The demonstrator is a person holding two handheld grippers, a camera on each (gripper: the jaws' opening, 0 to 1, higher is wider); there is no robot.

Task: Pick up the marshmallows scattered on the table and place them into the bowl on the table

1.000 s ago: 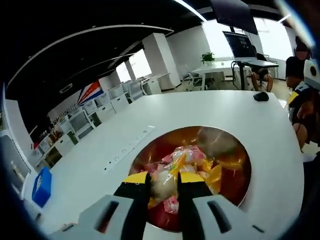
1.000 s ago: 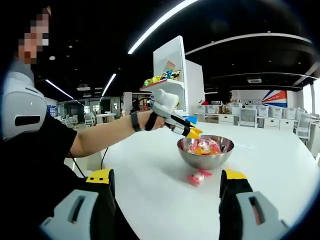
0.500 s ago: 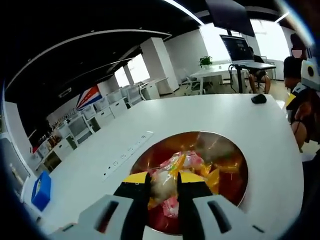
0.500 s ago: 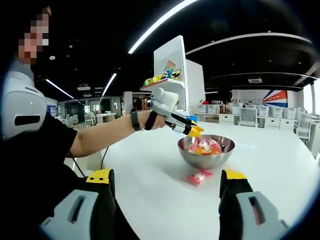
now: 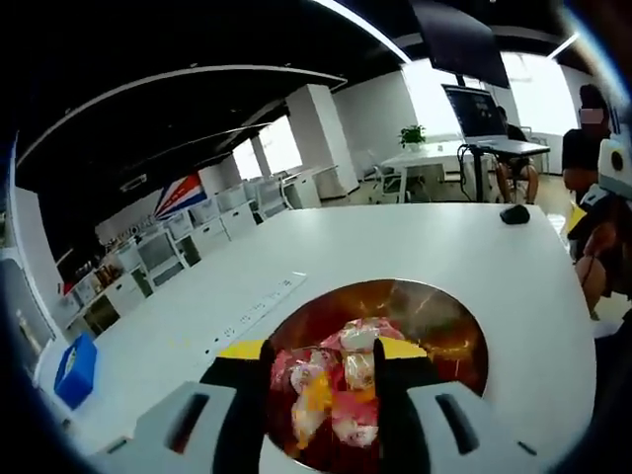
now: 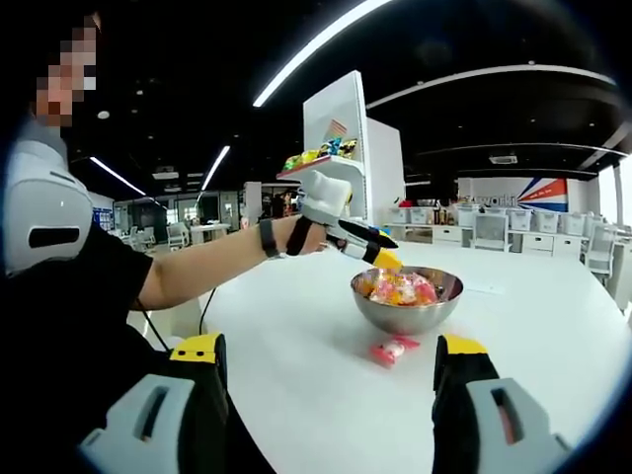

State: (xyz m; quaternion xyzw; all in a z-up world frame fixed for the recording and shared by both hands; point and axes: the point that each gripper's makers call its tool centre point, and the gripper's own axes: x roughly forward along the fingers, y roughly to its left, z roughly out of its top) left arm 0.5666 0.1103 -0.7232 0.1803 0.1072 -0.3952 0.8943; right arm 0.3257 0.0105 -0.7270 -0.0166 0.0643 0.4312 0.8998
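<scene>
Right tool (image 6: 326, 395) stands wide apart and empty, aimed at the loose marshmallow (image 6: 389, 350); it lies ahead between the jaws on the white surface (image 6: 553, 336), just beside the bowl (image 6: 406, 301); left tool (image 5: 321, 390), apart, hangs over the bowl's pile, farther off.

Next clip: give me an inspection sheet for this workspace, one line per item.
Surface: white table, mostly bare.
Job's things: steel bowl of wrapped marshmallows; one red packet on the table in front of the bowl.
Clutter: black mouse at the far edge; power strip set into the table.
Grippers: left gripper open over the bowl, nothing between its jaws; right gripper open, back from the packet.
Cables: a dark one hanging near the person's arm.
Surroundings: open office, desks, cabinets, shelf unit, seated person.
</scene>
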